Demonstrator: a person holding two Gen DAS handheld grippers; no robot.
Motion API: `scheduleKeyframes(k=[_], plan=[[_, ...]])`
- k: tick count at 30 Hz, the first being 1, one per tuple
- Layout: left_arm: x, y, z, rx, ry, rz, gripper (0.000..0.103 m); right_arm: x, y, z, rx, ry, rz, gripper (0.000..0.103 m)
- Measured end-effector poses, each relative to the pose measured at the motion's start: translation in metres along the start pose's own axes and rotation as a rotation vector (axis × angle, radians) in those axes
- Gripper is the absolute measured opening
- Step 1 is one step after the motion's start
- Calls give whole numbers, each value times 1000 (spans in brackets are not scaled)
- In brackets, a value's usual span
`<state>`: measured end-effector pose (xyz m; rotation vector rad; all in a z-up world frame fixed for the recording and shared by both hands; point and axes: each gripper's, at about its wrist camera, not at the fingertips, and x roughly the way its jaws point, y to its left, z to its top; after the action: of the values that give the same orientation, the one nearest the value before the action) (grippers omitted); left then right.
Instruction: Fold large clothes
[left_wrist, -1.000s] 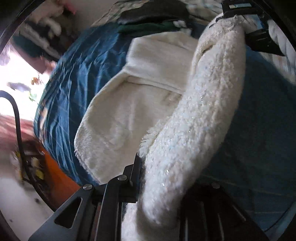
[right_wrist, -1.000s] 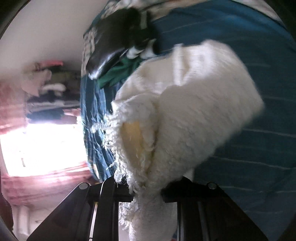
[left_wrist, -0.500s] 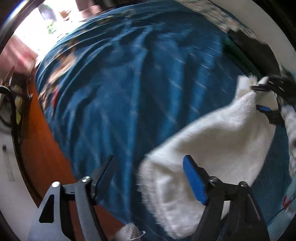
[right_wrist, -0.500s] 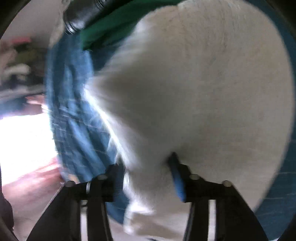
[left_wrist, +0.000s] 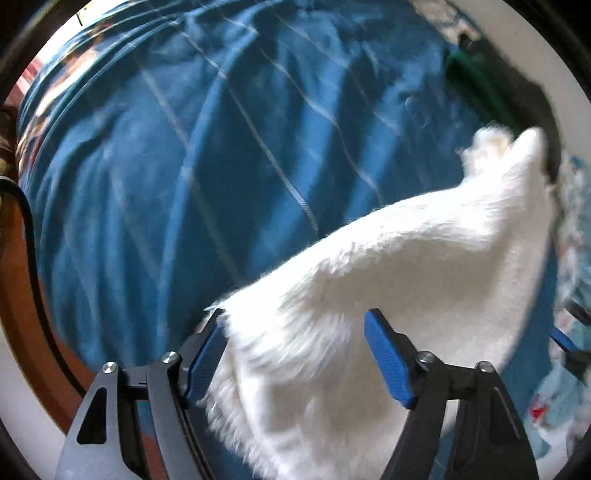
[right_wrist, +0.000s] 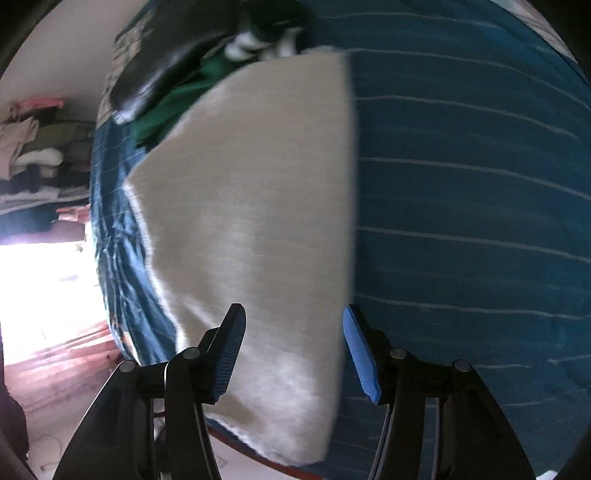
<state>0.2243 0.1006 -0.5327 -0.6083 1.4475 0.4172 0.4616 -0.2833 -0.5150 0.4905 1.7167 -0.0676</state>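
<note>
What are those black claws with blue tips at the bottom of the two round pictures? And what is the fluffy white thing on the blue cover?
Those claws are two-finger grabbers that a person holds, one in each hand. Each has a small camera looking along its fingers, so the pictures come out round and bent. One picture is from the left gripper, the other from the right gripper. The fluffy white garment is being folded. It lies on a bed with a blue striped cover. Behind it sits a pile of dark and green clothes. Both grabbers have just been opening and closing. Right now their blue pads stand apart, with the garment lying under them, so neither one is pinching it.
</note>
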Motion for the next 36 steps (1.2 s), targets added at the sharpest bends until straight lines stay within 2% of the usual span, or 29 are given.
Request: scheduleKeyframes(k=[1, 2, 3, 5, 7, 8, 9, 10, 12, 13, 16, 17, 18, 19, 21, 23, 24, 26, 27, 28, 29, 30, 31, 33, 36], plan=[[10, -4, 1, 11, -7, 63, 34, 1, -11, 1, 10, -3, -1, 57], [13, -6, 1, 16, -23, 69, 20, 3, -18, 4, 17, -5, -3, 57], [10, -6, -2, 7, -40, 40, 7, 3, -25, 7, 19, -9, -10, 57], [-4, -6, -8, 12, -84, 73, 6, 6, -32, 14, 7, -15, -12, 57], [-19, -1, -14, 19, -122, 97, 6, 17, -29, 30, -28, -15, 35, 59], [-22, 3, -15, 11, -118, 92, 6, 25, -27, 42, -49, -10, 53, 64], [-22, 9, -15, -2, -105, 94, 7, 33, -27, 55, -67, -14, 62, 75], [-21, 13, -15, -12, -100, 94, 7, 41, -28, 71, -83, -32, 74, 79], [-18, 15, -13, -9, -91, 102, 8, 65, -29, 102, -99, -30, 95, 79], [-17, 13, -10, -11, -86, 104, 8, 78, -31, 115, -96, -13, 117, 80], [-13, 5, 1, -14, -68, 105, 9, 119, -37, 147, -36, 64, 273, 80], [-12, 4, 4, -16, -63, 108, 10, 124, -37, 153, -28, 47, 328, 76], [-11, 3, 7, -12, -52, 109, 12, 123, -33, 155, -45, 11, 382, 39], [-9, 1, 10, -6, -46, 109, 12, 125, -27, 154, -53, 10, 399, 31], [-12, -2, 17, 8, -46, 132, 13, 117, -22, 145, -45, -44, 396, 22], [-20, -5, 24, 19, -51, 126, 13, 102, -35, 130, 47, -92, 441, 16], [-25, -7, 29, 23, -61, 120, 15, 88, -51, 117, 133, -124, 481, 12], [-37, -14, 40, 44, -81, 91, 17, 65, -76, 93, 227, -173, 500, 9], [-44, -16, 44, 57, -92, 83, 19, 47, -101, 68, 307, -203, 520, 7], [-50, -20, 48, 73, -100, 65, 26, 37, -115, 52, 348, -218, 518, 6], [-55, -23, 54, 86, -104, 50, 32, 19, -141, 22, 413, -245, 499, 5], [-61, -28, 55, 103, -113, 43, 58, 4, -162, -4, 454, -263, 491, 0], [-67, -39, 55, 135, -134, 43, 89, -7, -179, -26, 470, -266, 472, 0], [-75, -49, 53, 172, -166, 56, 93, -27, -210, -63, 475, -270, 410, 0], [-75, -54, 49, 201, -176, 88, 93, -35, -252, -89, 520, -241, 409, 1]])
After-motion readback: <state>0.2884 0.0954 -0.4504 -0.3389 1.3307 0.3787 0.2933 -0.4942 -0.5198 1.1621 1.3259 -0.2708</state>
